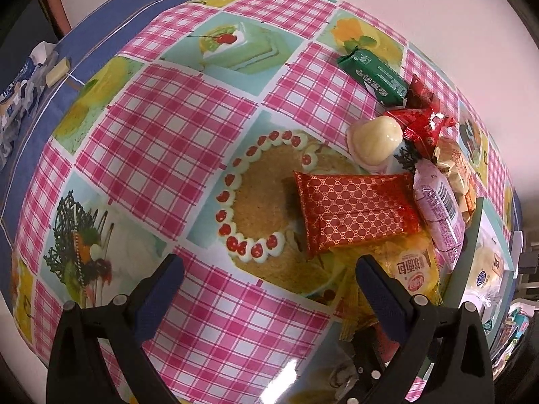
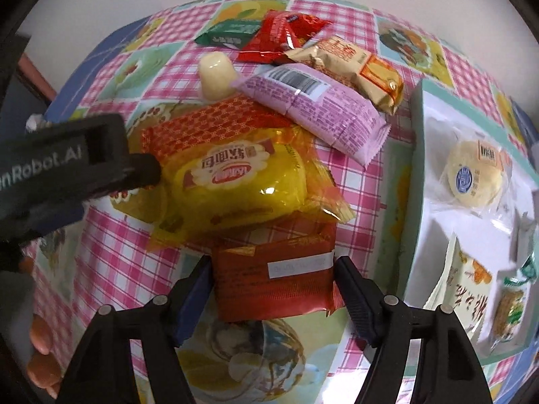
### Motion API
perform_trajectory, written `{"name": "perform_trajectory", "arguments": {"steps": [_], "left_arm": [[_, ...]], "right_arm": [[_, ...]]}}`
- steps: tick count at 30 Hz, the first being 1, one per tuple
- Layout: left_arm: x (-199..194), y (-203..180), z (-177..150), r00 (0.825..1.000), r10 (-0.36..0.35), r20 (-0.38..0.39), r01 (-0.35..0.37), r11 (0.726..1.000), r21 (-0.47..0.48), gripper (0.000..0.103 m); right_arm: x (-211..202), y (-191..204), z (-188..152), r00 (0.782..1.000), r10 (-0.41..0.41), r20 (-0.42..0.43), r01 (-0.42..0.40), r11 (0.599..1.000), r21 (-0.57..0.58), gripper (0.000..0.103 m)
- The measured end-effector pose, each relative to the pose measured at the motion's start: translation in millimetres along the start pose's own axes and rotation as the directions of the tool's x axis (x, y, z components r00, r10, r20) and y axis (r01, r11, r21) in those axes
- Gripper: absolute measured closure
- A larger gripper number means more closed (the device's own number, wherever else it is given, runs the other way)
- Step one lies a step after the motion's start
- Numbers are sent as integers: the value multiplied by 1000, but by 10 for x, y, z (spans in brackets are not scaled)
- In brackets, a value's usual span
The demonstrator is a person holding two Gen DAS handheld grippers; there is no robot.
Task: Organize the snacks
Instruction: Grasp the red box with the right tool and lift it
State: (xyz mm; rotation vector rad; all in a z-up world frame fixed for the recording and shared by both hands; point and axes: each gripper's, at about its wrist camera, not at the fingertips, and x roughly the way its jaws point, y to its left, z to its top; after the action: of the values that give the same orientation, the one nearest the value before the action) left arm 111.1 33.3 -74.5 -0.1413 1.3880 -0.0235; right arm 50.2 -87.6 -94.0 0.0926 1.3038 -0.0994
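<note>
A pile of snack packets lies on the checked tablecloth. My right gripper (image 2: 271,289) stands open around a dark red square packet (image 2: 274,279), fingers on either side of it. Behind it lie a yellow bread packet (image 2: 235,181), a red patterned packet (image 2: 215,124), a pink packet (image 2: 313,104), a gold packet (image 2: 357,64), a jelly cup (image 2: 215,75), red sachets (image 2: 279,37) and a green bar (image 2: 229,33). My left gripper (image 1: 269,279) is open and empty above the cloth, left of the yellow bread packet (image 1: 412,269) and red patterned packet (image 1: 353,212).
A white divided tray (image 2: 421,155) stands at the right, holding a round bun (image 2: 471,178) and other packets. The tray also shows in the left wrist view (image 1: 478,222). A blue cloth (image 1: 101,43) covers the table's far left. The left gripper's body (image 2: 67,165) shows at left.
</note>
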Motion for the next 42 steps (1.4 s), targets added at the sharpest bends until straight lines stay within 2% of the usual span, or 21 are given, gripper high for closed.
{"name": "perform_trajectory", "arguments": {"steps": [3,7,20,31,35,42], "left_arm": [[0,-26,16,1000,-1,3,1,1000,2,2],[-6,-30,38,1000,-5,3,5,1000,2,2],[-103,-108,73,1000,-5,21,5,1000,19,2],[-304,-307,90,998,-20,56,18,999,39,2],[-309,-466,113,998,-28,53,24,998,64,2],[-223,-749,117,994,-113,3,112,990,83,2]], "right_arm": [[-15,50,-8,1000,-18,10,18,1000,-14,36],[-15,81,-3,1000,-14,12,14,1000,-12,37],[-354,-64,-60,999,2,42,-3,1000,10,38],[-634,-241,-73,996,11,89,-15,999,38,38],[-708,-365,-67,994,40,102,-48,996,82,38],[-899,-794,-41,988,2,153,-32,980,196,38]]}}
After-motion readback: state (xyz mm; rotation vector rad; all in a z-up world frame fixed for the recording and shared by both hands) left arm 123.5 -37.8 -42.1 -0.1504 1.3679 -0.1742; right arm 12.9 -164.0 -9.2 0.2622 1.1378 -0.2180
